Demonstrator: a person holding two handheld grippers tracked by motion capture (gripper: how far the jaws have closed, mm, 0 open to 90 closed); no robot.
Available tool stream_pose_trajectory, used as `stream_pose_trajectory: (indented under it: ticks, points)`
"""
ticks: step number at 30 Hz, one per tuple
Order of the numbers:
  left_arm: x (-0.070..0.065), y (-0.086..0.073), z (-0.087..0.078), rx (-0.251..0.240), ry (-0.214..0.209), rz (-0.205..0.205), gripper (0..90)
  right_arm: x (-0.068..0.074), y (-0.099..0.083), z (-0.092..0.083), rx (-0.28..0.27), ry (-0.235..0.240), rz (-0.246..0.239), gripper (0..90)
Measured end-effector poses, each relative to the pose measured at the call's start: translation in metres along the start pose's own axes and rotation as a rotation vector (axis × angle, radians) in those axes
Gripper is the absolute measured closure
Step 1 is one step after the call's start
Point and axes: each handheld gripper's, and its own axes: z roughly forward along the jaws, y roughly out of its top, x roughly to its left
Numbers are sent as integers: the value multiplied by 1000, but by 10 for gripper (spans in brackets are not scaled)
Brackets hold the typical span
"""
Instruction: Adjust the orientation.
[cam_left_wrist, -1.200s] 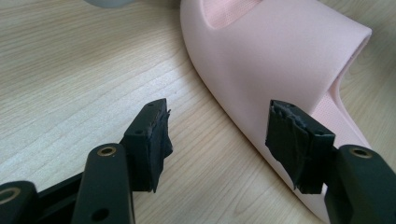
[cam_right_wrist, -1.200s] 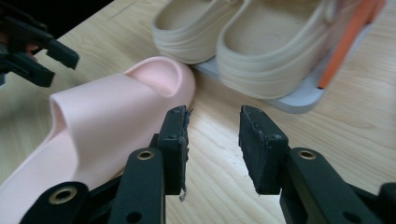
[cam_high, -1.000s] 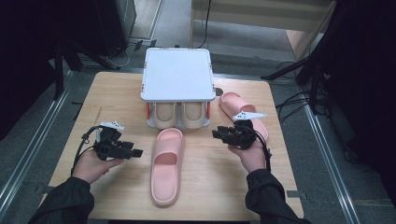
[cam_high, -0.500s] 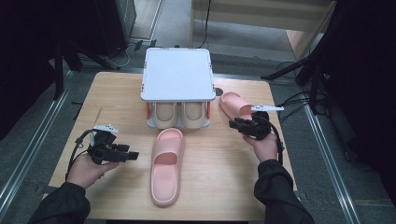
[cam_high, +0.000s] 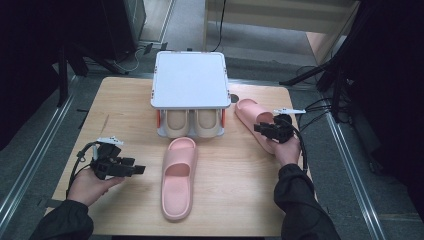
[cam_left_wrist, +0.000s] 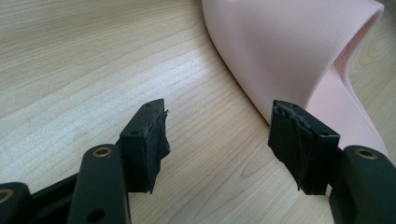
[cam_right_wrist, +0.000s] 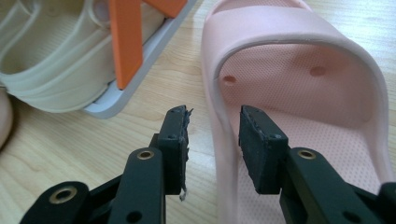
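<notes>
Two pink slippers lie on the wooden table. One (cam_high: 179, 175) sits in the middle, toe toward the rack. The other (cam_high: 246, 112) lies at the right, beside the rack. My right gripper (cam_high: 261, 129) is low over that right slipper. In the right gripper view its jaws (cam_right_wrist: 214, 121) stand open astride the side wall of the slipper (cam_right_wrist: 299, 93), one pad outside and one inside, neither pressing. My left gripper (cam_high: 136, 170) rests left of the middle slipper, open and empty. In the left gripper view (cam_left_wrist: 217, 116) that slipper (cam_left_wrist: 289, 51) lies just ahead of one fingertip.
A white two-level rack (cam_high: 189, 80) stands at the back centre, with two beige slippers (cam_high: 176, 124) under its top shelf. Its orange post (cam_right_wrist: 125, 42) and a beige slipper (cam_right_wrist: 46, 60) are close to my right gripper's left. Bare table (cam_high: 120, 115) lies at the left.
My right hand has moved to the right and away from me, from near the middle slipper onto the right slipper. The left hand has barely shifted.
</notes>
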Motion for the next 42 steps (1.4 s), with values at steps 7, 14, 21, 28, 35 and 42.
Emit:
stream_pose_trajectory:
  ticks: [7,14,21,28,35,42]
  points:
    - [0,-3,-2,4,7,-3,366,-3,2,15,23,-17,-9,663]
    - [2,-5,-4,-4,10,-17,366,-5,5,23,18,-22,11,780]
    - [-1,-3,-8,-46,41,8,380,-6,15,6,-37,4,50,861]
    - [-2,1,-5,-39,34,23,374,-4,18,-8,-26,14,115,863]
    - [-3,7,-2,-43,20,34,380,12,16,-19,-38,4,73,863]
    - [-9,16,1,-57,-44,46,480,24,9,-31,-25,2,66,862]
